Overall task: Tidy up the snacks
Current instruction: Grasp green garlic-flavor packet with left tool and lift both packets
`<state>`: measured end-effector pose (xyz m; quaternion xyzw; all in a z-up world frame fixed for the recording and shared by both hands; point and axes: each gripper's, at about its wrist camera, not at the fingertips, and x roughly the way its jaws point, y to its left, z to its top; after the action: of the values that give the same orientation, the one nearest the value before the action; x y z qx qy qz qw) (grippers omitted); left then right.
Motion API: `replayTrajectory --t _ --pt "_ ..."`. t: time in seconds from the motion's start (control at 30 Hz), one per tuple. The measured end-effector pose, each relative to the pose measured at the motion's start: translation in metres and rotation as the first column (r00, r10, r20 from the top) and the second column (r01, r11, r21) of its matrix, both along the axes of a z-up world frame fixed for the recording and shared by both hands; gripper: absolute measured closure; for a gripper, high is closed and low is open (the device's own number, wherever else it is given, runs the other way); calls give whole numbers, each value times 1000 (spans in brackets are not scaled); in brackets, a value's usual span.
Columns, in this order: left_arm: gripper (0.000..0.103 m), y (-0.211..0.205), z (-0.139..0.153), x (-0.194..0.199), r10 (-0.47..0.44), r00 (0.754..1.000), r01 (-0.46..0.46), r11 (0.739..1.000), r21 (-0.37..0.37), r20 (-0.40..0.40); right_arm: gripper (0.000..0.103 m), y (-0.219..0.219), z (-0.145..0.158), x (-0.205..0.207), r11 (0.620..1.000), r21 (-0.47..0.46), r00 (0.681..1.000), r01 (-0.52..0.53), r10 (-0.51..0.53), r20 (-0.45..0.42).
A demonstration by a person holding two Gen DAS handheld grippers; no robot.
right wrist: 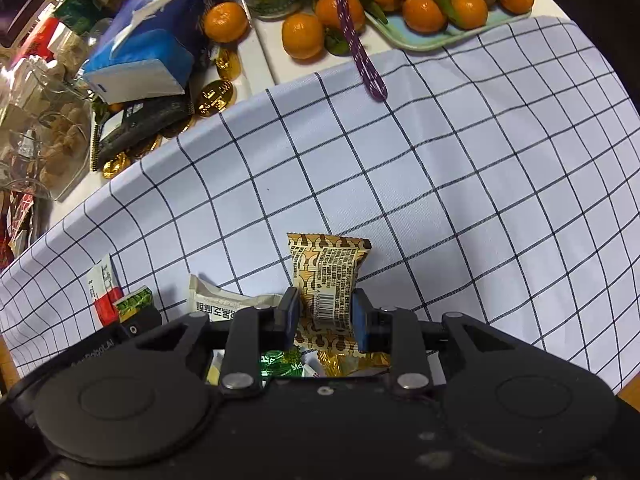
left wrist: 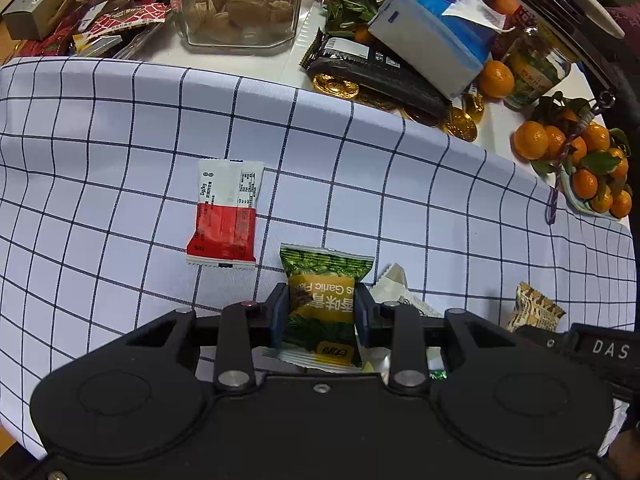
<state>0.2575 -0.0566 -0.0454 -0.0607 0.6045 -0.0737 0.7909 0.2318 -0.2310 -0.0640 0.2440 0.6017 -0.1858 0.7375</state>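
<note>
left wrist cam: looks forward and down along its fingers, close over the checked cloth (left wrist: 360, 184), facing the glass jar (left wrist: 240, 0) and tissue pack (left wrist: 432, 28) | right wrist cam: same low, close pitch, facing the tangerine tray (right wrist: 436, 36) | shared by the 2 views: cloth, tissue pack, gold coins (left wrist: 460, 122), tangerines

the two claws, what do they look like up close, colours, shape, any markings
Both match: the left claw and right claw are matte black plastic, each with a wide body bearing two round raised discs, angled linkage arms with silver rivets, and dark blue pads on the fingers. One copper-coloured rivet shows on the left one. White lettering "DAS" marks the right claw's side. No cables or sleeves are visible.
</note>
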Motion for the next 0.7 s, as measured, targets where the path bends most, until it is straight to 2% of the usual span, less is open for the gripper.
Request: replayTrajectory --t 0.13,0.33,0.5,0.6,0.7 --pt "61 3 8 -16 -42 999 42 999 1 27 74 2 8 -6 999 -34 999 -19 20 29" --pt "61 25 18 -42 -50 997 49 998 26 65 74 1 19 -16 998 -66 996 -15 21 84" --pt "61 44 38 -71 -38 988 32 999 43 146 74 2 31 -28 995 -104 989 -11 27 149" --pt "61 55 45 -92 -21 982 16 1000 26 189 74 5 40 -43 995 -98 980 -13 32 198" --pt "61 64 43 -118 -14 982 12 1000 8 190 74 11 50 -64 992 -127 967 -7 39 252"
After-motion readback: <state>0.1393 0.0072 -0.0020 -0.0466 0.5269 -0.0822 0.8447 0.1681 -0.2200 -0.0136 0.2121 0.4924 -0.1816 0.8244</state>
